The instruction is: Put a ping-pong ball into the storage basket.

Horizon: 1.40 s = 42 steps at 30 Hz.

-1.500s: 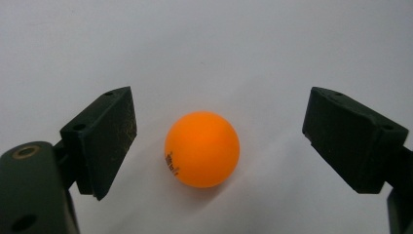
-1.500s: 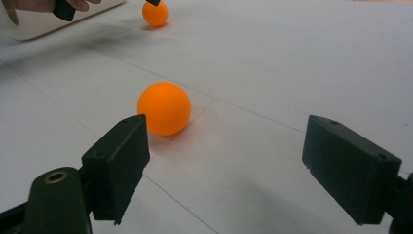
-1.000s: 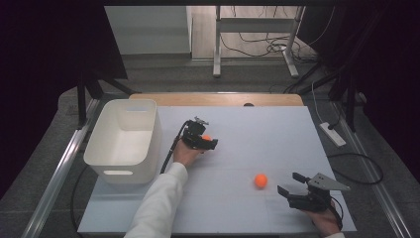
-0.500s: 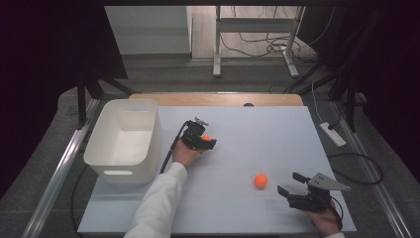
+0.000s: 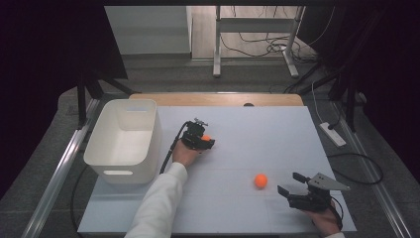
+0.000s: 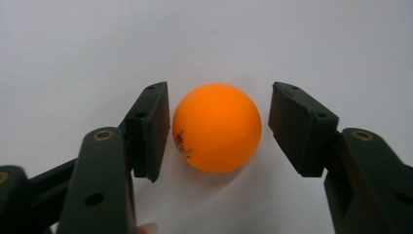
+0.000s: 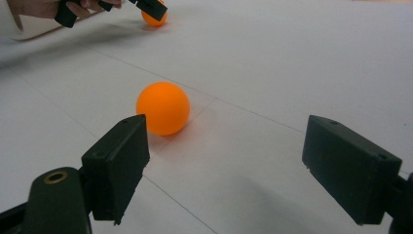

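Bin (image 5: 126,144) at 9 o'clock holds nothing. Left gripper (image 6: 218,126) jaws, just closing around first ball (image 6: 217,127), not yet clamped. Right gripper (image 7: 224,170) gapes wide, second ball (image 7: 162,107) loose at its 11 o'clock.

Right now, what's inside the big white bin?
The white bin looks empty: its pale floor and far walls show bare in the high view. The near wall hides the strip of floor just behind it.

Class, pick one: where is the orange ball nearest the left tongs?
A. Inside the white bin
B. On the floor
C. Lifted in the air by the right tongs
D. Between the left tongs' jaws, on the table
D: in the left gripper view the orange ball sits on the table between the jaws of the left tongs, which have just been closing, a gap remaining on one side.
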Each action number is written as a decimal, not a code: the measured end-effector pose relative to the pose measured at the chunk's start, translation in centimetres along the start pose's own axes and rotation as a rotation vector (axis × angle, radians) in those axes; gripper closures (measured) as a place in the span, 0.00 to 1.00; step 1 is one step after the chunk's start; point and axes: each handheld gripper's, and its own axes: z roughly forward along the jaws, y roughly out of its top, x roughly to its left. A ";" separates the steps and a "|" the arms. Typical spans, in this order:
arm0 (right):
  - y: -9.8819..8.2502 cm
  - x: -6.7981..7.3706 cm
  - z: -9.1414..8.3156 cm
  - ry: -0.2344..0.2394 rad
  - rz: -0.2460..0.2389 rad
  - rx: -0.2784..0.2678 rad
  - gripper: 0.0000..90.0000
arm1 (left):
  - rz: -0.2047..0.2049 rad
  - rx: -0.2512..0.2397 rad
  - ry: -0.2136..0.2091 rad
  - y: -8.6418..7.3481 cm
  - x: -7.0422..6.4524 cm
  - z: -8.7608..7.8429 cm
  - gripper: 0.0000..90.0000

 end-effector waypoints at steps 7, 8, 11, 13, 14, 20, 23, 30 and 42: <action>0.0 0.0 0.0 -0.003 0.000 -0.001 0.19 | 0.004 -0.004 0.012 -0.1 0.1 -0.1 0.55; 0.0 0.0 0.0 -0.004 0.000 -0.002 0.19 | 0.004 -0.005 0.013 -0.1 0.1 -0.2 0.56; 0.0 0.0 0.0 -0.006 -0.001 -0.003 0.19 | 0.008 -0.007 0.014 -0.1 0.1 -0.2 0.56; 0.0 -0.1 0.0 -0.007 -0.001 -0.003 0.19 | 0.008 -0.016 0.020 -0.1 0.1 -0.4 0.56; 0.0 -0.1 0.0 -0.007 -0.001 -0.004 0.19 | 0.008 -0.020 0.021 0.0 0.1 -0.5 0.56; 0.0 -0.1 -0.1 -0.009 -0.002 -0.004 0.19 | 0.000 -0.028 0.018 -0.1 0.2 -0.9 0.56; 0.0 -0.1 -0.1 -0.009 -0.002 -0.005 0.19 | -0.007 -0.042 0.007 -0.2 0.3 -1.3 0.56; 0.0 -0.1 -0.1 -0.010 0.000 -0.004 0.19 | 0.001 -0.069 -0.001 -0.7 0.2 -2.3 0.56; 0.0 -0.1 -0.1 -0.013 0.000 -0.004 0.19 | 0.015 -0.124 -0.026 -0.6 -0.5 -3.5 0.56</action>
